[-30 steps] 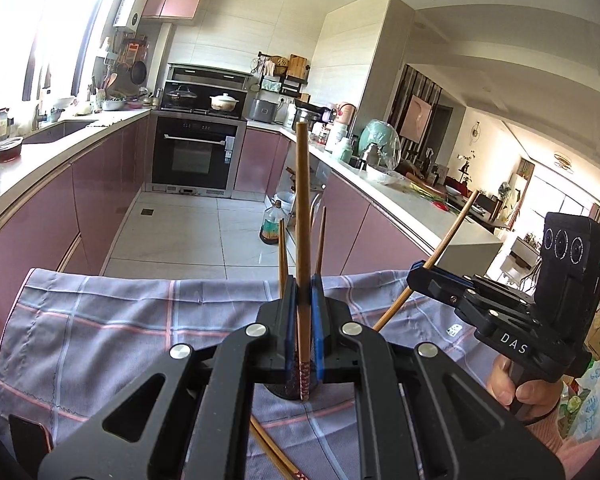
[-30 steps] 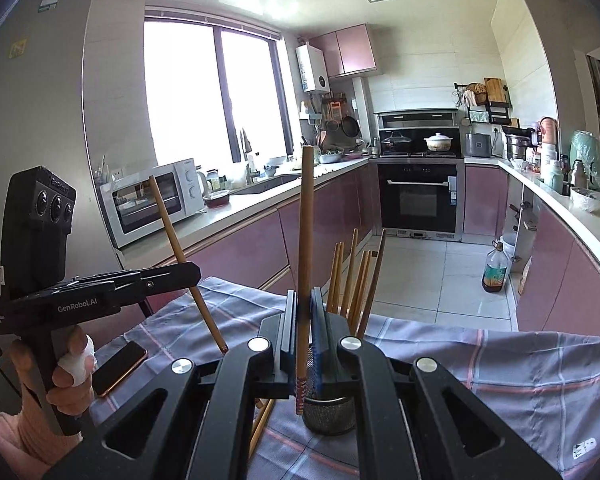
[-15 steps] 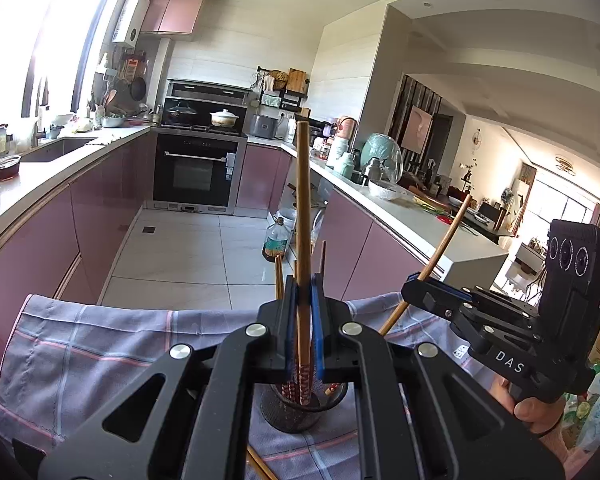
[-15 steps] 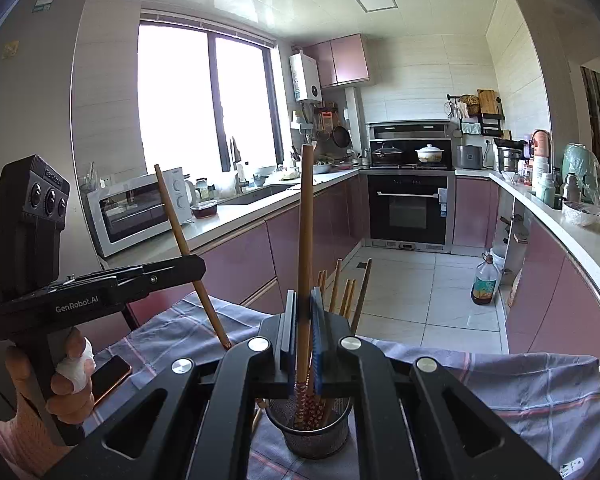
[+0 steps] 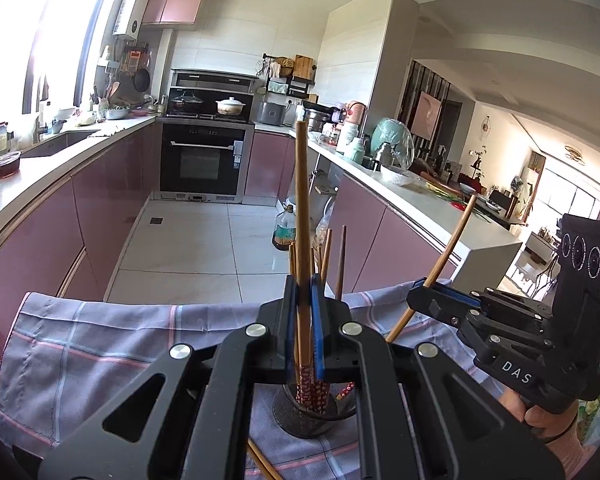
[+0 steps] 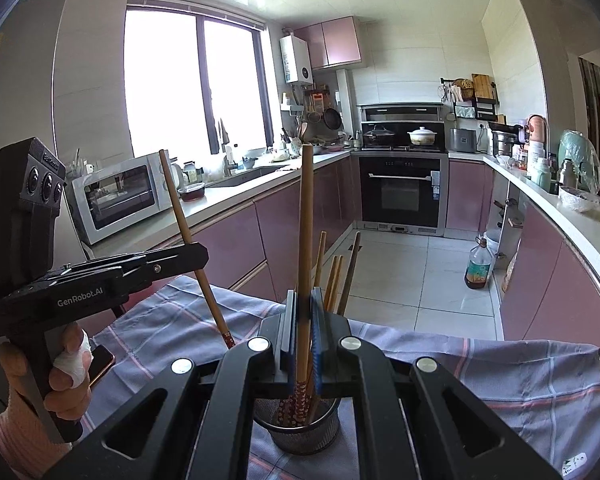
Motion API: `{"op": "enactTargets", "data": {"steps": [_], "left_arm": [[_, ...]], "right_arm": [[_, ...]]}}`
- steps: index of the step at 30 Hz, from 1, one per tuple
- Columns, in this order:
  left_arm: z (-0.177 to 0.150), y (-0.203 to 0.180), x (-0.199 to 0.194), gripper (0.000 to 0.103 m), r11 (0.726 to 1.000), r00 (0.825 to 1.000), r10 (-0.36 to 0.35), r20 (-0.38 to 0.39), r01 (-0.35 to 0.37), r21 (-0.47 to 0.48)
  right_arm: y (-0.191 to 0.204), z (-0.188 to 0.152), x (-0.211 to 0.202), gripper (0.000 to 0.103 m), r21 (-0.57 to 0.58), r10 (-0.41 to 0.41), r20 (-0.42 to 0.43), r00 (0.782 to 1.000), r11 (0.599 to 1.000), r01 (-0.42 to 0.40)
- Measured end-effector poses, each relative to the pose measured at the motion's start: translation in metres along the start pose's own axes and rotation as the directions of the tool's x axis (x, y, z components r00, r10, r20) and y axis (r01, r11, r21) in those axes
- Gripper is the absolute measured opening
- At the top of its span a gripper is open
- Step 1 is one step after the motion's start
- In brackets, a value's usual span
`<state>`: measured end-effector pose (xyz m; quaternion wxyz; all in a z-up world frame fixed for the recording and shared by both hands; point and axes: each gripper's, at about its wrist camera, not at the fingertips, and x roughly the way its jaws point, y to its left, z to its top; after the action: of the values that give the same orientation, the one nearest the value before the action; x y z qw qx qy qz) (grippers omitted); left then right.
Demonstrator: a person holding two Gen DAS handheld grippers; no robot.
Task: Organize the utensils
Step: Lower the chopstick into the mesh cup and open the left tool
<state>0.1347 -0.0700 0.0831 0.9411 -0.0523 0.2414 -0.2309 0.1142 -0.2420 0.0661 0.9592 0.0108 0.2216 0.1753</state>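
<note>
My left gripper [image 5: 302, 292] is shut on a wooden chopstick [image 5: 302, 208] held nearly upright, its patterned end low near the black mesh holder [image 5: 314, 412]. In the right wrist view, the left gripper [image 6: 198, 258] sits left of the holder [image 6: 300, 428], and its chopstick [image 6: 184, 216] slants with the patterned end above the cloth. My right gripper [image 6: 305, 300] is shut on another chopstick [image 6: 306, 220], whose patterned end hangs at the holder's mouth. Several chopsticks stand in the holder. The right gripper [image 5: 424, 300] shows at the right of the left wrist view.
A grey checked cloth [image 6: 500, 368] covers the table. One loose chopstick [image 5: 262, 462] lies on it near the holder. A phone [image 6: 100, 364] lies on the cloth by the person's left hand. Beyond the table edge are pink kitchen cabinets and a tiled floor.
Both grippers have drifted a little with their chopsticks, and the mesh holder now shows more fully below the fingers. Both grips are unchanged.
</note>
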Motion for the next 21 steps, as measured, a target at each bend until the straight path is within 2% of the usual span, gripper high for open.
{"op": "enactTargets", "data": {"steps": [21], "left_arm": [[-0.022, 0.013, 0.068, 0.008, 0.995, 0.988, 0.067, -0.142, -0.056, 0.079]], "right_arm": [[-0.007, -0.016, 0.035, 0.005, 0.002, -0.020, -0.130, 0.991, 1.000, 0.020]]}}
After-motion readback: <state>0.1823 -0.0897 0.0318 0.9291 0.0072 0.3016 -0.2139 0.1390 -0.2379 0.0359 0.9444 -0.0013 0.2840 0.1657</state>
